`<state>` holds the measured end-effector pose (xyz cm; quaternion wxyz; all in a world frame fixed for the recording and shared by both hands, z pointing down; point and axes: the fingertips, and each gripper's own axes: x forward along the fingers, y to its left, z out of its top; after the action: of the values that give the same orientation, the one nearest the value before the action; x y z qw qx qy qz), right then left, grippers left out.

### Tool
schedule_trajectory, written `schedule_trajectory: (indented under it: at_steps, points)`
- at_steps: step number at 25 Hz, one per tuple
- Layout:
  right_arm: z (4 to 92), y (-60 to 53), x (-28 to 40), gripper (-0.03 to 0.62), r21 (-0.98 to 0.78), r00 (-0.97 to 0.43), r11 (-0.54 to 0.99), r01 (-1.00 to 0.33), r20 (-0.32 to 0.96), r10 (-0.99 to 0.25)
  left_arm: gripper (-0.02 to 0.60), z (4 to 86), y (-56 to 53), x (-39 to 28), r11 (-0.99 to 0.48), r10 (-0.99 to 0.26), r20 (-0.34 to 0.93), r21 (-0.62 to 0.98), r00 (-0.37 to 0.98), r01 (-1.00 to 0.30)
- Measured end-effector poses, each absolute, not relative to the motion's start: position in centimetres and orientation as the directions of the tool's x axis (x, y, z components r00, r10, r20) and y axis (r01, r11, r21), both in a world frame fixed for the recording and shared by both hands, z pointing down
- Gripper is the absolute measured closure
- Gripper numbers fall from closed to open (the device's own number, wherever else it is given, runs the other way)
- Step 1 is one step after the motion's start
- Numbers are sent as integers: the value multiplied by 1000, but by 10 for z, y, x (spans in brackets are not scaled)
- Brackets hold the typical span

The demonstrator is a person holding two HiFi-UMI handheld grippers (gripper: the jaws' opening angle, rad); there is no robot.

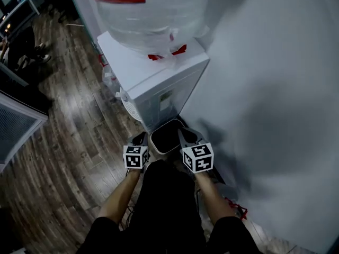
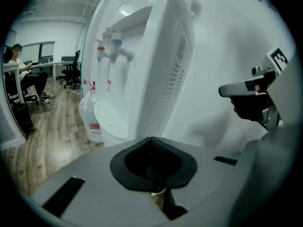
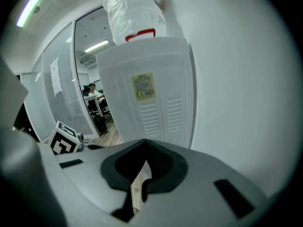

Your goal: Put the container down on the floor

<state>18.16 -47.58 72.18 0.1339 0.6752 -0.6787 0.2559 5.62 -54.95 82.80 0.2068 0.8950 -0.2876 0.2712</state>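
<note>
The right gripper (image 3: 144, 143) has its jaws closed on a thin pale edge that stands upright in the seam between their dark pads. The left gripper (image 2: 152, 141) is closed as well, and only a small pale sliver shows low in its seam. In the head view these edges prove to be the two opposite sides of the rim of the container (image 1: 167, 136), a light-rimmed bin with a dark inside. The left jaws meet its left side and the right jaws its right side, so the container hangs between the two grippers, mouth up, above the wooden floor (image 1: 69, 157) and not resting on it. Each gripper's marker cube sits just behind the bin, and the person's forearms run back from the cubes on either side of dark clothing. Just beyond the container stands a white water dispenser (image 1: 153, 83) with a large clear bottle (image 1: 148, 9) upended on top. A round white grille (image 1: 130, 105) leans at the dispenser's foot on the left. On the right a plain pale wall (image 1: 275, 89) comes close to both the dispenser and the container. Far off on the left of the left gripper view, a seated person (image 2: 21, 74) is at a desk (image 2: 52, 64), with office chairs near it.
</note>
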Motion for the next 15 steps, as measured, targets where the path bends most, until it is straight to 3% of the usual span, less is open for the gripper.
schedule_trajectory:
  at_steps: [15]
  points:
    - [484,-425,156,583,-181,-31,-66,-981,488,-872,566,567,-500,61,-790,-411,586,152,698,-593]
